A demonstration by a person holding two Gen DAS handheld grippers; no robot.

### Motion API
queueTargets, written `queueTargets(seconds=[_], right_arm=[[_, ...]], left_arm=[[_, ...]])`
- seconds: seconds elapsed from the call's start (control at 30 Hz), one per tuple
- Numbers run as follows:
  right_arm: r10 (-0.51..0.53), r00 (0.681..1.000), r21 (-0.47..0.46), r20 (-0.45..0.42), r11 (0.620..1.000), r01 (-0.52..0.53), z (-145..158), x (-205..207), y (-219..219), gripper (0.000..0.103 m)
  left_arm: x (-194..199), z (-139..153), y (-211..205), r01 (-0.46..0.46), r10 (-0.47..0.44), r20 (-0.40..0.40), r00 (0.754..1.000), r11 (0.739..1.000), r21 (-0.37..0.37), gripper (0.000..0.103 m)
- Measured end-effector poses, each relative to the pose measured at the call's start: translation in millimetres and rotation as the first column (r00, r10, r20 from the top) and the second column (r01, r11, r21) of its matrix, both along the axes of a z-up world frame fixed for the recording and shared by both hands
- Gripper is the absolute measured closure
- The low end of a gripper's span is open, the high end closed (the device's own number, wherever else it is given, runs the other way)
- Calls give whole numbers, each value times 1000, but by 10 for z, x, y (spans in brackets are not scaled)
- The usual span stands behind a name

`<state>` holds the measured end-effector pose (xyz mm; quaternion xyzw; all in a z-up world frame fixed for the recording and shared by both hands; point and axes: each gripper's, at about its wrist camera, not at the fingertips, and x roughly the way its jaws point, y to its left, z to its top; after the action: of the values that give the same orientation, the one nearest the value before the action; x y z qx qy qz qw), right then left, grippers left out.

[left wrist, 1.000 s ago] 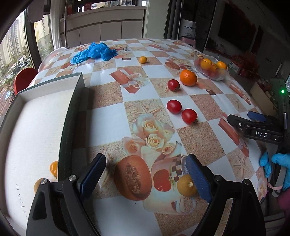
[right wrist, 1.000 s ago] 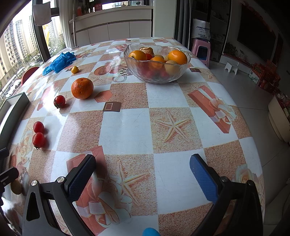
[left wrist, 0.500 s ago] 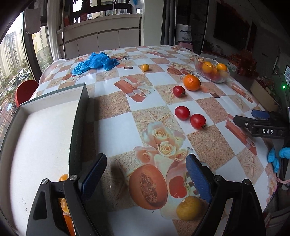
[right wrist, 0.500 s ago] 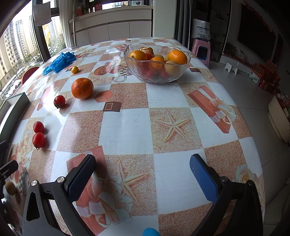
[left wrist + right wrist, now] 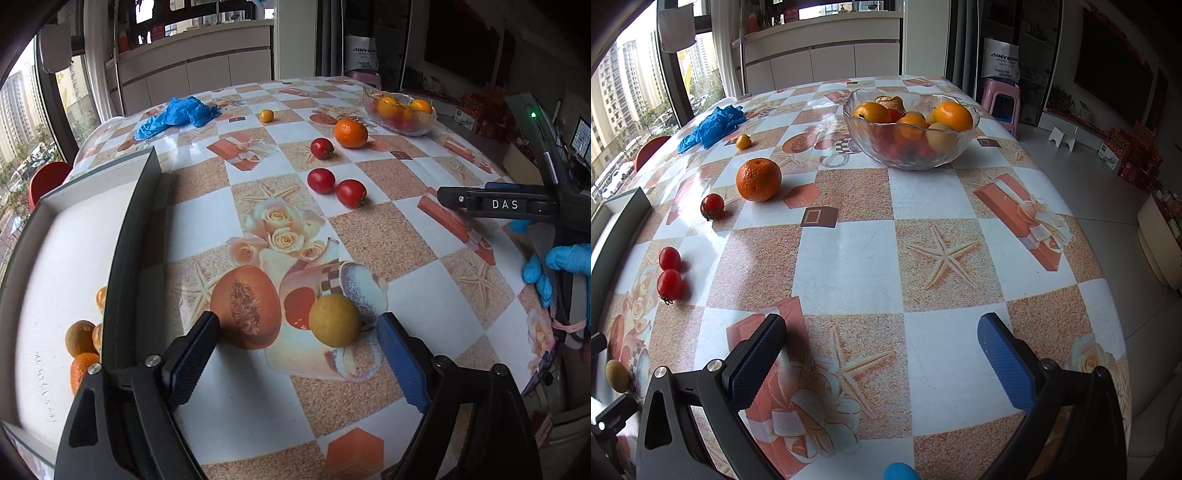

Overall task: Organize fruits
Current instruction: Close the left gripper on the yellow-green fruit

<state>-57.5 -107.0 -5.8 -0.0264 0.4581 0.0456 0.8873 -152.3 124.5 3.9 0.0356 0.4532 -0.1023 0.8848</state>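
Note:
My left gripper [image 5: 295, 360] is open, low over the table. A small yellow-brown fruit [image 5: 334, 320] lies just ahead of it, nearer the right finger, untouched. Three red tomatoes [image 5: 320, 180] [image 5: 351, 192] [image 5: 321, 148], an orange [image 5: 351, 133] and a small yellow fruit [image 5: 266, 115] lie farther out. A white box [image 5: 55, 266] at left holds several small orange fruits [image 5: 79, 338]. My right gripper [image 5: 882, 363] is open and empty over the table; the orange [image 5: 758, 180] and tomatoes [image 5: 669, 283] lie to its left. It also shows in the left wrist view [image 5: 480, 203].
A glass bowl [image 5: 911, 129] of oranges stands at the far side, also in the left wrist view [image 5: 400, 109]. Crumpled blue gloves [image 5: 173, 114] lie at the far left. The box's dark wall [image 5: 129, 236] rises left of my left gripper. The table edge drops off at right.
My left gripper has drawn back and turned toward the yellow-brown fruit, which now lies ahead between the fingers instead of beside the right one. The right gripper has not moved.

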Motion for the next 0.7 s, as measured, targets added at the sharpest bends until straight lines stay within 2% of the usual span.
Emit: queueTargets(seconds=[0.03, 0.07, 0.3, 0.37, 0.43, 0.7], right_arm=[[0, 1000, 0, 0, 1000, 0, 0, 0, 0, 0], [0, 1000, 0, 0, 1000, 0, 0, -1, -1, 0], [0, 1000, 0, 0, 1000, 0, 2, -1, -3, 0], [0, 1000, 0, 0, 1000, 0, 2, -1, -3, 0], [0, 1000, 0, 0, 1000, 0, 1, -2, -2, 0], [-2, 1000, -2, 0, 1000, 2, 4, -2, 0, 0]], left_arm=[[-2, 6, -18, -4, 4, 6, 1000, 1000, 9, 22], [-6, 9, -36, -1, 1, 7, 1000, 1000, 7, 28], [29, 52, -194, 20, -20, 0, 1000, 1000, -2, 51], [44, 58, -263, 42, -42, 1, 999, 999, 3, 65], [43, 66, -302, 54, -54, -2, 999, 999, 1, 75], [22, 72, -86, 4, -4, -1, 1000, 1000, -8, 76]])
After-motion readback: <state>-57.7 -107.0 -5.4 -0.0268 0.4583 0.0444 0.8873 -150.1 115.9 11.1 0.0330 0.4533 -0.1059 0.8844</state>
